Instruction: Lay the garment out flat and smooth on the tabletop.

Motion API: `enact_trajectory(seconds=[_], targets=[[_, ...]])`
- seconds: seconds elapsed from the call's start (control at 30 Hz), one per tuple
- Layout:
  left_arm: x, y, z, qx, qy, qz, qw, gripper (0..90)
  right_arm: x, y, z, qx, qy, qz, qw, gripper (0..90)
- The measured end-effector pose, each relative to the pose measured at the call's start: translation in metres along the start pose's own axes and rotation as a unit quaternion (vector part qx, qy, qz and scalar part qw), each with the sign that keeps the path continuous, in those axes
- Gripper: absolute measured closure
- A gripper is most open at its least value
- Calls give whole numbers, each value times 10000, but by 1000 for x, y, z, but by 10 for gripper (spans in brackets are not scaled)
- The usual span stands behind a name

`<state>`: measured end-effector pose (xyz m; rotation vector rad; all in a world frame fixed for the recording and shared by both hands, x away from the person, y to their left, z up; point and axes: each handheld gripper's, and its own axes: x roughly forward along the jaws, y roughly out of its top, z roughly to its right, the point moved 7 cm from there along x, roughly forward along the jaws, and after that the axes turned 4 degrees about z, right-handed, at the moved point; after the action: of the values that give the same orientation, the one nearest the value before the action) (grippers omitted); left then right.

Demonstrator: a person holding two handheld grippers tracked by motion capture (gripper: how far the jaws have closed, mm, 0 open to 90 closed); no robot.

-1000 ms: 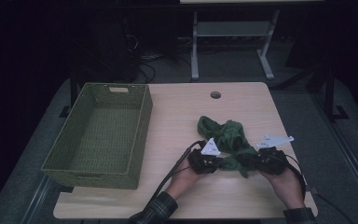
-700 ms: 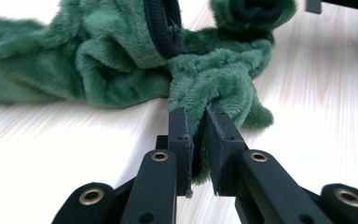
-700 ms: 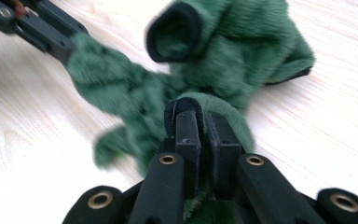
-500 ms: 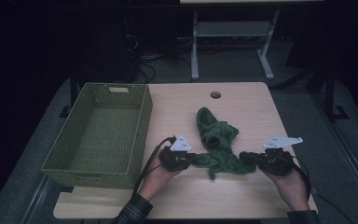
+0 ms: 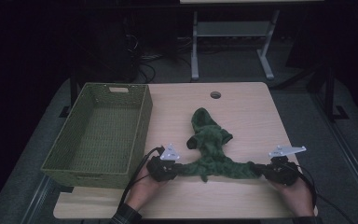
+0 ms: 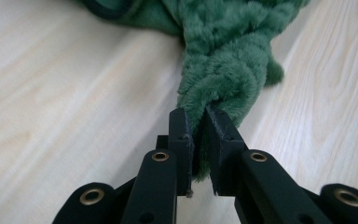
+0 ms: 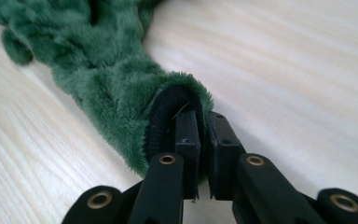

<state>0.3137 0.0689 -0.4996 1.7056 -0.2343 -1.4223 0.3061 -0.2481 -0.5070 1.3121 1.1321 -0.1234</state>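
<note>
A fuzzy green garment [image 5: 209, 144] lies on the wooden table [image 5: 242, 107], its near edge pulled out into a band between my two grippers. My left gripper [image 5: 170, 170] is shut on the garment's left end [image 6: 214, 88], the plush pinched between its jaws [image 6: 198, 126]. My right gripper [image 5: 265, 171] is shut on the right end, where a dark inner cuff edge [image 7: 168, 112] folds over its jaws [image 7: 200, 135]. The rest of the garment bunches up toward the table's middle.
A green woven basket [image 5: 100, 128], with nothing in it, stands on the table's left side. A round cable hole [image 5: 215, 95] sits near the far edge. Beyond the table are a metal stand [image 5: 233, 32] and cables on a dark floor.
My grippers have moved apart, left going left and right going right, stretching the garment's near edge out flat. The bunched cloth has spread and lengthened toward the table's middle.
</note>
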Motion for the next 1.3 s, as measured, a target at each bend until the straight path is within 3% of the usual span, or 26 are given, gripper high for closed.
enact_trajectory(seconds=[0.1, 0.23, 0.37, 0.53, 0.63, 0.73, 0.9, 1.13, 1.2, 1.3], targets=[[4, -7, 2, -20, 11, -170, 9999, 805, 5, -7, -2, -5, 0, -137, 9999, 838], [5, -7, 2, -70, -6, -121, 9999, 795, 7, -8, -4, -37, -16, -157, 9999, 799], [-3, 2, 3, -90, 79, 72, 9999, 685, 0, 0, -4, -57, -7, 71, 10000, 677], [-22, 22, -1, -127, 178, 469, 9987, 592, -18, 19, -1, -41, -86, 492, 9987, 634], [-27, 35, -6, -113, 261, 610, 9977, 571, -18, 31, 0, -104, -84, 619, 9980, 626], [-23, 45, -16, -158, 429, 673, 9967, 539, -11, 43, -1, -130, -51, 639, 9979, 613], [-5, 54, -33, -186, 508, 641, 9965, 462, 8, 67, -3, -152, 109, 689, 9974, 592], [15, 57, -45, -288, 517, 583, 9965, 455, 39, 88, 0, -158, 201, 622, 9977, 596], [19, 57, -47, -312, 506, 578, 9966, 457, 50, 90, 3, -114, 218, 450, 9987, 596], [24, 60, -49, -359, 484, 582, 9965, 482, 62, 93, 5, -107, 283, 401, 9987, 619]])
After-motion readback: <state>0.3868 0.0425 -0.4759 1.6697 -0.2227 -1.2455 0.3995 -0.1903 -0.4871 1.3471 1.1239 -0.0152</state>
